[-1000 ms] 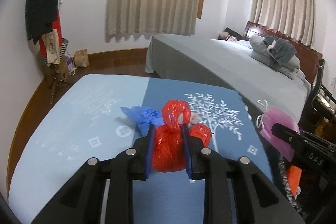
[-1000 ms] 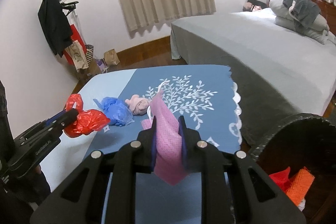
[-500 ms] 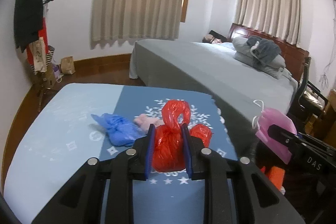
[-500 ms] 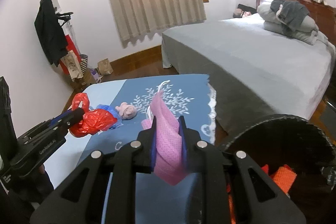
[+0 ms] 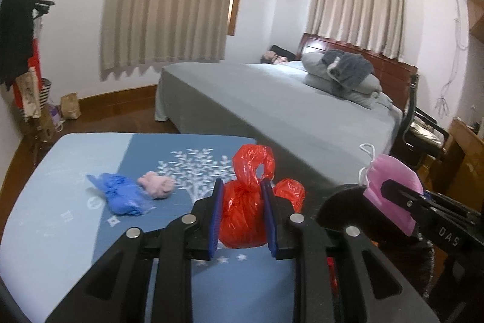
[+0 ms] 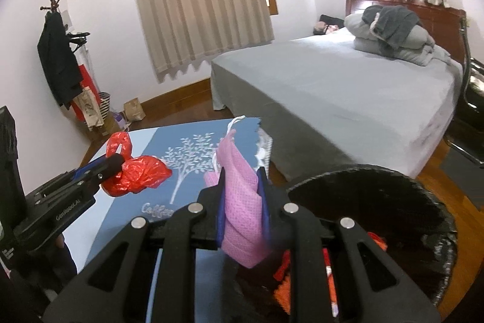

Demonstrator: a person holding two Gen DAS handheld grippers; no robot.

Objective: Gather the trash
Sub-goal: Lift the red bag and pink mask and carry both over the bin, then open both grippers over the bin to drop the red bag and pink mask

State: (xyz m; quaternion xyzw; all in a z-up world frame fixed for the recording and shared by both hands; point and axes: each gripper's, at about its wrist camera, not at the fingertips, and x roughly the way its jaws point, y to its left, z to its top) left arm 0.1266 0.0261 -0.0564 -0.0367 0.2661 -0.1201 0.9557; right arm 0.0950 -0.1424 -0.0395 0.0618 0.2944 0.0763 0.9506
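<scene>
Two pieces of trash are held at once: the left gripper [image 5: 242, 220] has its jaws clamped on a knotted red plastic bag [image 5: 245, 202], the right gripper [image 6: 241, 211] on a pink face mask [image 6: 239, 192]. Over the last second both have swung away from the blue-clothed surface [image 5: 60, 171] toward the black bin [image 6: 393, 202], so the mask now hangs at its rim and a drop looks close. Its long axis runs upright, ear loop topmost; the bag's knot loop also points up. A blue bag [image 5: 121, 196] and pink wad [image 5: 155, 186] remain uncollected.
</scene>
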